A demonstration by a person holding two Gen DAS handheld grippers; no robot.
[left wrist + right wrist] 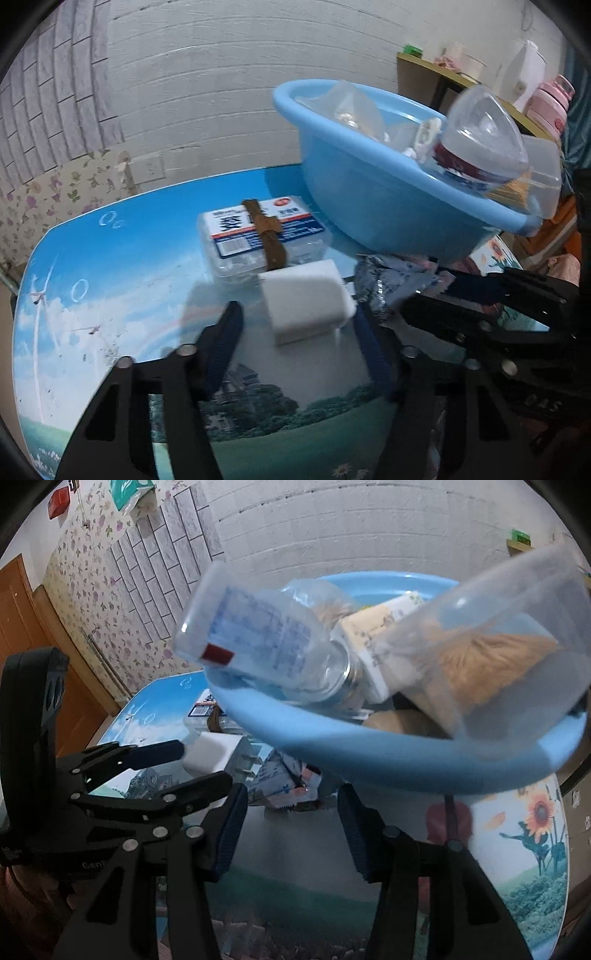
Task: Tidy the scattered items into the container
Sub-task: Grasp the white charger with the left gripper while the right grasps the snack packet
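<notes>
A blue plastic basin [384, 206] [369, 753] stands tilted on the table and holds a clear bottle [266, 646], a clear cup with tan sticks [491, 661], a white carton [369, 638] and clear bags. A white charger block [306, 302] [218, 753] lies on the table between the jaws of my open left gripper [299, 325], untouched. A clear labelled box [258, 236] with a brown strap lies behind it. A crumpled foil packet [391, 280] [280, 775] lies under the basin's edge. My right gripper [291, 812] is open and empty just before the basin.
The table [110, 277] has a printed sky and meadow top. A brick-pattern wall stands behind it. A shelf [461, 77] with a pink bottle [550, 103] and clutter is at the right. A wooden door [22, 635] is at the left.
</notes>
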